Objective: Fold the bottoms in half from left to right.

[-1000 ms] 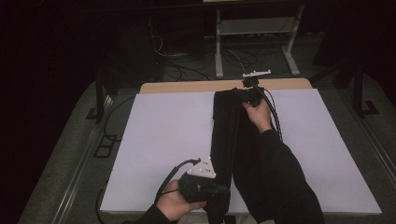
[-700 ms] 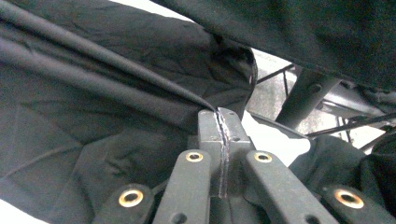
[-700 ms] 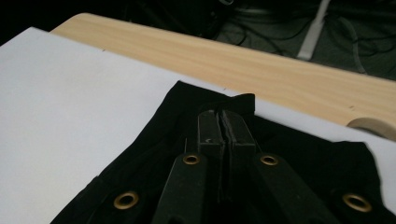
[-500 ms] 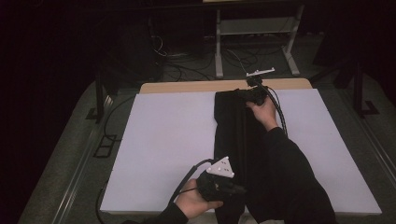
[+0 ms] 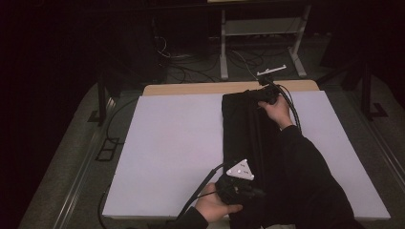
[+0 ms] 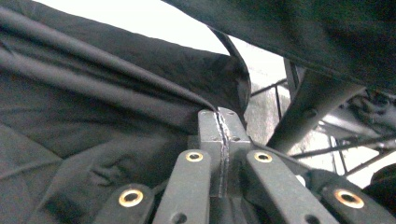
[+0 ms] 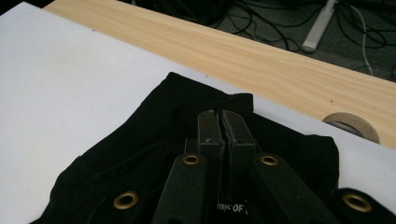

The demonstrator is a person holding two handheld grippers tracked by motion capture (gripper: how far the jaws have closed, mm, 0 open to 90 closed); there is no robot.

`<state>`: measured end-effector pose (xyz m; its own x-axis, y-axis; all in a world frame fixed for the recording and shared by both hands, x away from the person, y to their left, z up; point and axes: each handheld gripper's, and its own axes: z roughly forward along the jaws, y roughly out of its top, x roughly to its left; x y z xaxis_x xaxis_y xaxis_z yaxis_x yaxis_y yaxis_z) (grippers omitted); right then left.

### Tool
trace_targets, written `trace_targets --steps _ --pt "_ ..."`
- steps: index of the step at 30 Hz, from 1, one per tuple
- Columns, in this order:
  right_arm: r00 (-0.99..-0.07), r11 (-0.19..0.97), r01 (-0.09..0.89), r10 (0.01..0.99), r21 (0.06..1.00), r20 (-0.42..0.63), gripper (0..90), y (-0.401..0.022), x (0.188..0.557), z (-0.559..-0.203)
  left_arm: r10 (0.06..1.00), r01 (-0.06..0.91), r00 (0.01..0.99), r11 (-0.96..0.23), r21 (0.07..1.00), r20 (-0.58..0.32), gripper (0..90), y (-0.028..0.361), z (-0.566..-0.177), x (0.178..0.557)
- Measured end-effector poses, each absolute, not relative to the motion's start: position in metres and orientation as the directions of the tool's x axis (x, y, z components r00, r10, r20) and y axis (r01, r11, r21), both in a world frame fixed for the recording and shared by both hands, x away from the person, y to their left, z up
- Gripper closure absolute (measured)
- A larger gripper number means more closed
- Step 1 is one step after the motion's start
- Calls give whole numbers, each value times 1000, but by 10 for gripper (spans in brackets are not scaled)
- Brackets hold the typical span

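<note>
A long black garment (image 5: pixel 241 129) lies lengthwise on the white sheet (image 5: pixel 172 143), folded into a narrow strip. At its near end my left gripper (image 5: pixel 255 192), with the grey three-cornered plate on top, is shut on a fold of the cloth. The left gripper view has the jaws pressed together at the left gripper (image 6: pixel 223 114), pinching the garment's (image 6: pixel 93 107) edge. At the far end my right gripper (image 5: pixel 264 95) is shut on the garment's top edge. In the right gripper view the right gripper (image 7: pixel 223 115) rests closed over the black cloth (image 7: pixel 140 154).
The wooden table edge (image 5: pixel 191 88) runs beyond the white sheet. A roll of tape (image 7: pixel 352 125) sits on the wood to the right. A metal stand (image 5: pixel 260 28) and cables are on the floor behind. A dark sleeve (image 5: pixel 305 181) covers the garment's right part.
My left gripper has slid to the right along the near edge, onto the garment's near end. The right gripper has shifted slightly right at the far end.
</note>
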<state>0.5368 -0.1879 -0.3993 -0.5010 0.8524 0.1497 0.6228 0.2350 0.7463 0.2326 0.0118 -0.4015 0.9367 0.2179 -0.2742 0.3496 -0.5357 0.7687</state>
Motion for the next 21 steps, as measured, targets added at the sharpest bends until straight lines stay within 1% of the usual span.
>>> trace_targets --steps 2,5,9,11,12,17,21 --pt "-495 224 631 853 743 164 860 -192 538 -401 223 350 936 -529 773 -272 885 5 -404 232" --pt "-500 237 627 853 742 150 860 -195 539 -403 228 349 936 -535 769 -266 886 -4 -406 230" --pt "-502 250 628 854 737 138 860 -201 539 -402 235 365 930 -523 770 -281 886 -11 -408 231" --pt "-502 238 631 851 739 154 860 -205 540 -401 238 362 931 -531 766 -275 885 -15 -410 232" --pt "-498 208 640 846 740 192 860 -211 539 -402 239 364 931 -532 764 -277 885 -16 -410 232" --pt "-499 212 643 845 736 192 860 -217 539 -404 249 379 924 -520 765 -289 886 -25 -414 234" --pt "-509 241 640 844 730 167 860 -220 539 -409 256 390 920 -523 758 -296 885 -34 -418 235"
